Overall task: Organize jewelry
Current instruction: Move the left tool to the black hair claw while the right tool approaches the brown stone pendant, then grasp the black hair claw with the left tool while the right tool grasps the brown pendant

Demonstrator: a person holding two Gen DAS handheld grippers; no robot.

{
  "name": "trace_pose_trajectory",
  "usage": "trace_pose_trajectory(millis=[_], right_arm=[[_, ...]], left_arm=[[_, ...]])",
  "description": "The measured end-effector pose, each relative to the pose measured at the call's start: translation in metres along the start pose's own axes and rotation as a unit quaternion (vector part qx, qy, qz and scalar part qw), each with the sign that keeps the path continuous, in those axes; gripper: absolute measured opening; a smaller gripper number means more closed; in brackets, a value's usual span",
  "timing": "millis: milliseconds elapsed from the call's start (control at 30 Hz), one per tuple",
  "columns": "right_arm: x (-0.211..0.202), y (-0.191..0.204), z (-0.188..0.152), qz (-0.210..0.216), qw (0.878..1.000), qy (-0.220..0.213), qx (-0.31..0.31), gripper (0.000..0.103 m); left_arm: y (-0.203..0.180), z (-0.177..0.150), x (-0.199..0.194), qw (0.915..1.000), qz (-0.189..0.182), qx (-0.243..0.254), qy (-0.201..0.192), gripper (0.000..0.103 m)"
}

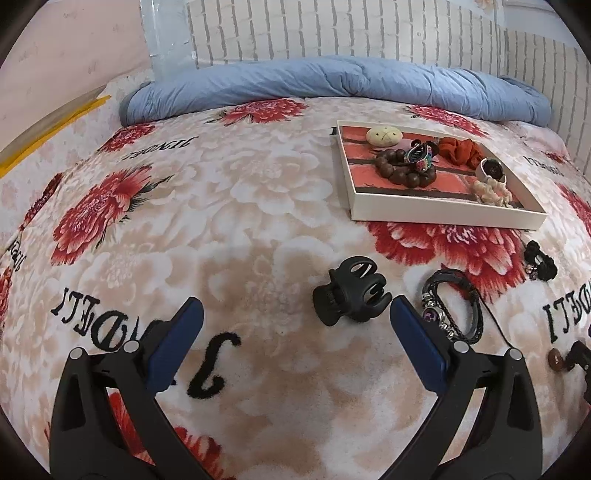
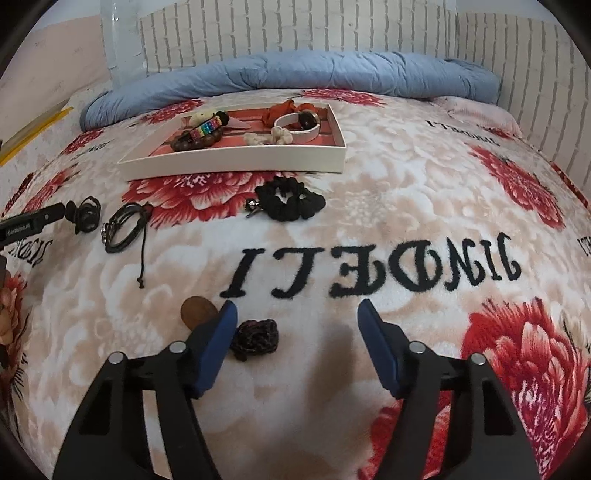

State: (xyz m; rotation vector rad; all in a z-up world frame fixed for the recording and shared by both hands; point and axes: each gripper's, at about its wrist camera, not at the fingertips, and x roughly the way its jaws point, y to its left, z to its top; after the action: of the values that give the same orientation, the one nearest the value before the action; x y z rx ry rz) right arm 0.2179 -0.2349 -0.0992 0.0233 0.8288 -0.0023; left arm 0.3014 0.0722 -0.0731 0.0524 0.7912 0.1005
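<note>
A white tray (image 1: 443,214) (image 2: 236,162) on the floral blanket holds a brown bead bracelet (image 1: 400,170), an orange scrunchie (image 1: 461,149), a white watch (image 2: 299,123) and other pieces. My left gripper (image 1: 295,314) is open, with a black claw clip (image 1: 349,293) just ahead between its fingertips, nearer the right one. A black cord bracelet (image 1: 454,308) (image 2: 123,225) lies right of the clip. My right gripper (image 2: 295,314) is open above the blanket. A dark braided band (image 2: 255,338) lies by its left finger, and a brown stone (image 2: 195,312) sits just left. A black scrunchie (image 2: 288,201) lies before the tray.
A rolled blue quilt (image 1: 332,79) lies along the bed's far side against a white brick-pattern wall (image 1: 332,29). The left gripper's tip (image 2: 33,221) shows at the left edge of the right wrist view. A yellow-edged board (image 1: 48,129) stands at far left.
</note>
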Motion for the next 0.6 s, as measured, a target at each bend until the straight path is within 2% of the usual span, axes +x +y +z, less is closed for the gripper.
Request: trace_pose_trajectory(millis=[133,400,600], right_arm=[[0.006,0.007,-0.002,-0.003,1.0,0.01,-0.016,0.056],[0.014,0.015,-0.002,0.011,0.999,0.024,-0.029,0.03],[0.018,0.019,-0.001,0.021,0.999,0.03,-0.031,0.021]], left_arm=[[-0.001,0.002,0.005,1.0,-0.004,0.0,0.003,0.098],[-0.012,0.014,0.022,0.9999,-0.006,0.015,0.005,0.097],[-0.023,0.019,0.043,0.9993,-0.016,0.022,0.026,0.094]])
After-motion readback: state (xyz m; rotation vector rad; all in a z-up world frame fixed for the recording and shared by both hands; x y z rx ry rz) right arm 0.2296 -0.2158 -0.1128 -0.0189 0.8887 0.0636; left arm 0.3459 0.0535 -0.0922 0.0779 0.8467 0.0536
